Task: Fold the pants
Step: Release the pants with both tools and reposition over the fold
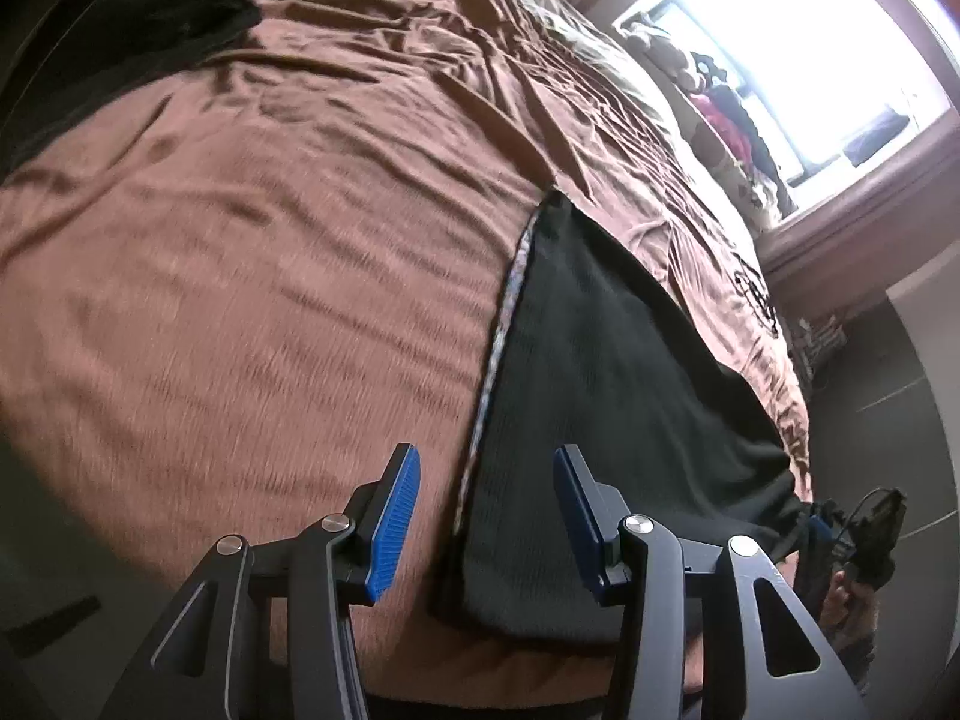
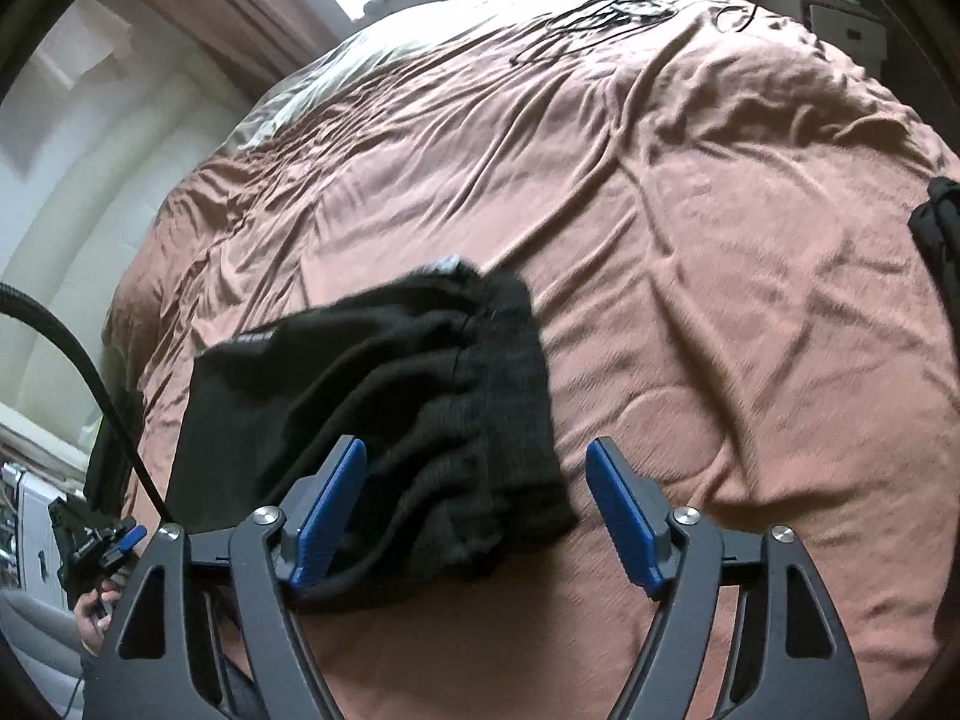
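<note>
The black pants (image 1: 606, 396) lie folded into a compact stack on the brown bedspread (image 1: 270, 240), with a patterned stripe along their left edge. In the right wrist view the pants (image 2: 384, 408) show a ribbed waistband end nearest me. My left gripper (image 1: 487, 516) is open and empty, hovering above the pants' near left edge. My right gripper (image 2: 480, 510) is open and empty above the waistband end. The other gripper shows at the right edge of the left wrist view (image 1: 858, 534) and at the left edge of the right wrist view (image 2: 102, 546).
Another dark garment (image 1: 150, 42) lies at the far corner of the bed and also shows in the right wrist view (image 2: 942, 234). A black cable (image 2: 600, 12) lies near the pillows (image 1: 690, 60). A bright window (image 1: 810, 60) is beyond the bed.
</note>
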